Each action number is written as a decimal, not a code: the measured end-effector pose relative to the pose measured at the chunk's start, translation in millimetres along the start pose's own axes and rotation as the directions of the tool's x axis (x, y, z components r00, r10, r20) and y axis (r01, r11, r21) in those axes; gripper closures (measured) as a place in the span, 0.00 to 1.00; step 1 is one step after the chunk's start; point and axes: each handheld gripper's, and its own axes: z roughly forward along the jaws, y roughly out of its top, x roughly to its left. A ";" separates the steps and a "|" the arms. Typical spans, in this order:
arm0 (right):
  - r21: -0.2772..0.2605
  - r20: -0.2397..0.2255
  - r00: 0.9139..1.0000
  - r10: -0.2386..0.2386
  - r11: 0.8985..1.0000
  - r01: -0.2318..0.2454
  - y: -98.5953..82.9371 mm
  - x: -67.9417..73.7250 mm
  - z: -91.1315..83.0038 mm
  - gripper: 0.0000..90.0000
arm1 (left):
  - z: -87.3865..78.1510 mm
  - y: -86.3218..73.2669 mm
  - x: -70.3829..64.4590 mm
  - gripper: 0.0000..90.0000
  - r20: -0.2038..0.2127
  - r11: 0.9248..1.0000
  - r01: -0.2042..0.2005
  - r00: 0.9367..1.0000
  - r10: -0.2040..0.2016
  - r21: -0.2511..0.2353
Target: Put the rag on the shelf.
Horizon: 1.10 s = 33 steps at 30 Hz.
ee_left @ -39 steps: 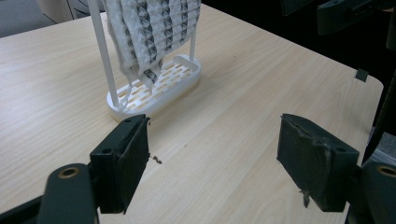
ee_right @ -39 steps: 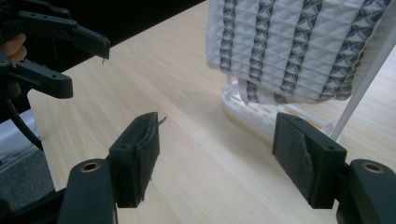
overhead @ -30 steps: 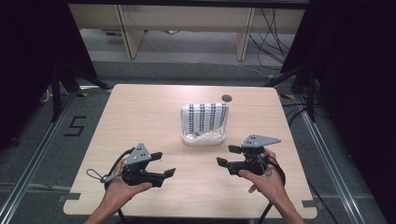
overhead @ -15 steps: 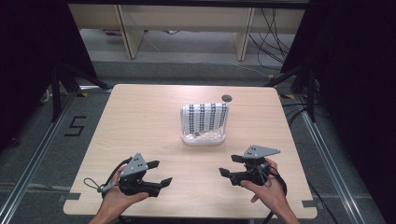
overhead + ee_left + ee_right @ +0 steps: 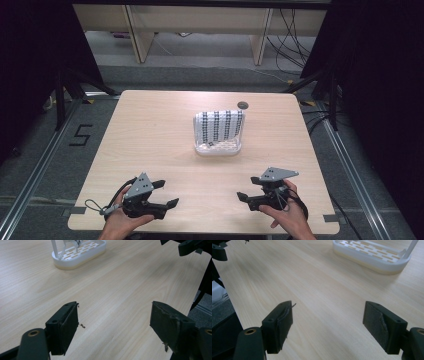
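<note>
Resting near the table's (image 5: 150,130) front edge, both grippers — left (image 5: 167,195), right (image 5: 243,199) — are being held spread, empty. Any approach to the white rack (image 5: 219,146) is best being made slowly — jaws kept wide.

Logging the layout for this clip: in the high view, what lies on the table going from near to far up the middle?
Left gripper and right gripper, level at the near edge → white rack → small dark disc.
</note>
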 end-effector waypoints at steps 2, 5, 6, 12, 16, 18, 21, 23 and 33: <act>0.009 0.003 1.000 0.002 1.000 -0.002 -3.3 -1.3 -0.2 0.28 | 1.2 -2.3 -1.7 0.24 0.008 1.000 -0.005 1.000 0.005 -0.003; 0.014 0.000 1.000 0.020 1.000 -0.020 -8.4 -1.1 -1.4 0.28 | 2.5 -6.3 -5.0 0.24 0.008 1.000 -0.015 1.000 0.015 0.008; 0.015 0.000 1.000 0.023 1.000 -0.023 -10.1 -1.2 -1.3 0.28 | 2.5 -6.3 -5.0 0.24 0.008 1.000 -0.015 1.000 0.015 0.008; 0.037 0.022 1.000 -0.008 0.999 0.007 -18.1 -1.7 -0.3 0.28 | 4.7 -13.1 -11.0 0.24 -0.001 1.000 -0.013 1.000 0.013 0.026; 0.049 0.042 0.999 -0.017 0.999 0.015 -21.3 -2.1 -1.6 0.28 | 4.4 -15.0 -12.4 0.24 0.011 0.999 -0.024 1.000 0.024 0.023; 0.047 0.035 0.999 -0.019 0.999 0.018 -22.8 -2.4 -1.4 0.28 | 4.2 -16.5 -12.9 0.24 0.001 1.000 -0.014 1.000 0.014 0.018; 0.053 0.043 0.999 -0.004 0.999 0.002 -24.0 -2.8 -1.9 0.28 | 3.9 -17.0 -9.7 0.24 -0.003 0.999 -0.022 1.000 0.022 0.029; 0.050 0.045 0.999 -0.009 0.999 0.007 -24.1 -3.4 -1.6 0.28 | 4.1 -17.3 -10.1 0.24 -0.004 1.000 -0.008 1.000 0.008 0.026; 0.055 0.044 0.999 0.004 0.998 -0.006 -24.7 -4.0 -0.8 0.28 | 4.9 -18.3 -9.5 0.24 -0.005 0.999 -0.005 1.000 0.005 0.034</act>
